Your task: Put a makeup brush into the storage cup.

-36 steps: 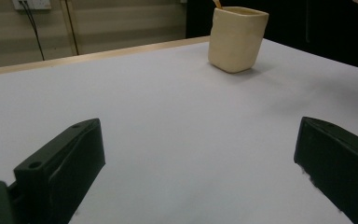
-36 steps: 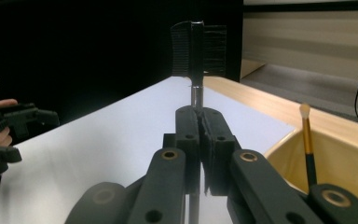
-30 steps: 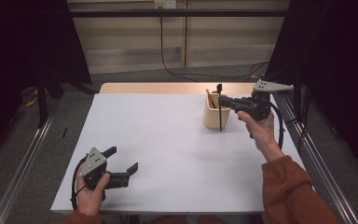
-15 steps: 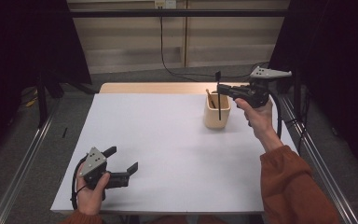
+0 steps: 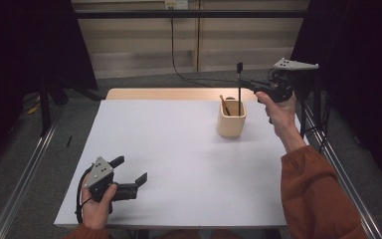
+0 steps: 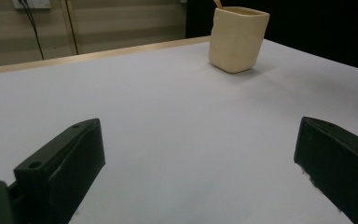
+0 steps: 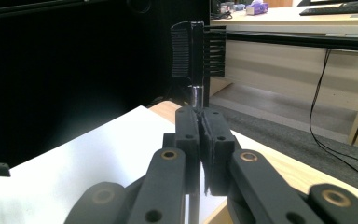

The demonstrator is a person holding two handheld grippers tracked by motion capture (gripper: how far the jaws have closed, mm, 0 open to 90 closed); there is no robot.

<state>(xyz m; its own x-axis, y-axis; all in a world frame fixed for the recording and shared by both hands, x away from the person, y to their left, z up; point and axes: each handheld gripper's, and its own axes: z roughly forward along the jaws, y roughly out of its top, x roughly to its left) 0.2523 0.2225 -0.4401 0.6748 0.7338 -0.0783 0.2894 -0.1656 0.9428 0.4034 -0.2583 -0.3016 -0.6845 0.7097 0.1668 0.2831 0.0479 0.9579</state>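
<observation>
A cream cup (image 5: pixel 231 121) stands on the white table (image 5: pixel 169 149) at the far right, with a wooden stick (image 5: pixel 224 105) leaning inside it. My right gripper (image 5: pixel 243 82) is raised above the cup's right side and is shut on a thin black tool (image 5: pixel 239 89) that hangs upright. The tool's lower end sits at the cup's mouth. In the right gripper view the jaws (image 7: pixel 200 126) clamp the tool's shaft below its ribbed head (image 7: pixel 189 51). My left gripper (image 5: pixel 134 174) rests low at the near left, open and empty. Its view looks across the table at the cup (image 6: pixel 237 39).
A wooden strip (image 5: pixel 164 93) runs along the table's far edge. Metal rails (image 5: pixel 25 169) flank the table on both sides. A cable (image 5: pixel 176 64) hangs down the back wall. Dark curtains close off both sides.
My right hand has risen with the black tool, drawing it upward out of the cup. The left gripper has stayed put.
</observation>
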